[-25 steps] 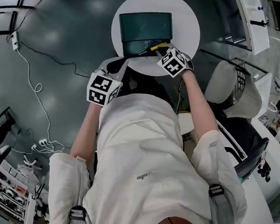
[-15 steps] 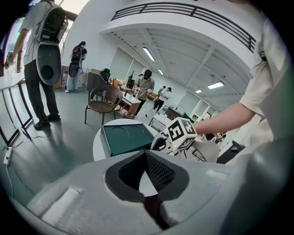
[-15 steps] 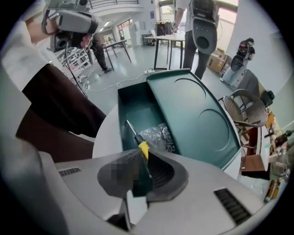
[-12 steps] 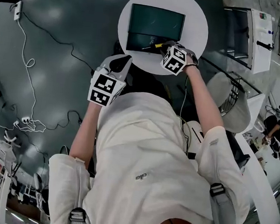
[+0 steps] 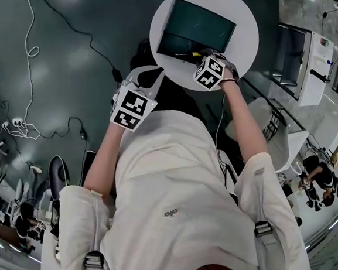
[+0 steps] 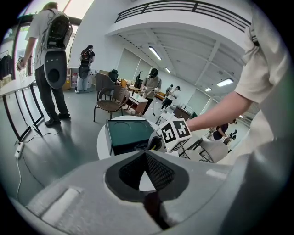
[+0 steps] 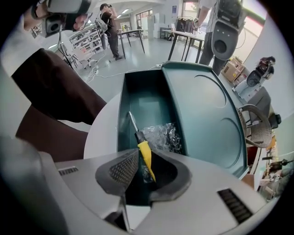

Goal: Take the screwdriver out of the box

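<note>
Here the person stands at a round white surface (image 5: 247, 47) that carries an open dark green box (image 7: 146, 98), its lid (image 7: 206, 114) lying open beside the tray. The right gripper (image 7: 156, 167) reaches into the near end of the box with its jaws apart, one on each side of the yellow handle of the screwdriver (image 7: 144, 153). The handle sits close against one pad, though whether it actually touches is hard to tell; a clear gap shows on the other side. The screwdriver's shaft points away into the box, just beside a crumpled clear plastic bag (image 7: 161, 134). The left gripper (image 6: 145, 156) is held near the surface's edge, apart from the box, jaws pressed together with nothing between them.
</note>
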Motion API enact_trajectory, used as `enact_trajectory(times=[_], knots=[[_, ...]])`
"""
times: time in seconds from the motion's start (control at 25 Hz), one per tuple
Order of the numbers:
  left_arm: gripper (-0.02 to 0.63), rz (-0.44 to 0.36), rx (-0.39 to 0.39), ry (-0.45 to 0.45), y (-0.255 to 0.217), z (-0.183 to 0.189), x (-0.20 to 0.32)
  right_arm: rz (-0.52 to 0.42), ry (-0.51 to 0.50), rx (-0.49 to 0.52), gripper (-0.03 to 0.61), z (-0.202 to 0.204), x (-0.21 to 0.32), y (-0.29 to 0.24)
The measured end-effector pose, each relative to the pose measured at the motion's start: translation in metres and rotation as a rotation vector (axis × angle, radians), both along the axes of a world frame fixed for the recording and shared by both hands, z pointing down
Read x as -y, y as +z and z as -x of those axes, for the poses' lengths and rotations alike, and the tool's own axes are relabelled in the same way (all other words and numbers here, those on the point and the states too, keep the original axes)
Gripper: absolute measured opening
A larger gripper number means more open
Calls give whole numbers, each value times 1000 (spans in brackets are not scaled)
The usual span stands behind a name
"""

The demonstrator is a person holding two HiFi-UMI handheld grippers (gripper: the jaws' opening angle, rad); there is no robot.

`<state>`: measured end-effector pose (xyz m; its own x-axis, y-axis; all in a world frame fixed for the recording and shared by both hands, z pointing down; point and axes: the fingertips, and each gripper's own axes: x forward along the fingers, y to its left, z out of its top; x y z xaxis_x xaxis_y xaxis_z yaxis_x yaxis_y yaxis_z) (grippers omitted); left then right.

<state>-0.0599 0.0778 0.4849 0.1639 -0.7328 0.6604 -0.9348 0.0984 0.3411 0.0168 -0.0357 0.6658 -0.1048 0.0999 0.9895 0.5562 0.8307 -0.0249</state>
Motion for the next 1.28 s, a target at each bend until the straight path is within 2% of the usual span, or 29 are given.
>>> enact_trajectory(times=[0.4,0.76,1.0,1.28], knots=[[9,22,19,-7,0,-6,-9,-39,-90,2,86,4,-6,11],[9,33,24,32,-3,-24,-13,-57,-98,40,89,4,-8,12],[9,27,-9,27,-1,-30,-12,-53,-79,63,89,6,-7,15],[9,28,-8,44,-1,-35,-21,-52,-92,37,83,7,-13,17]])
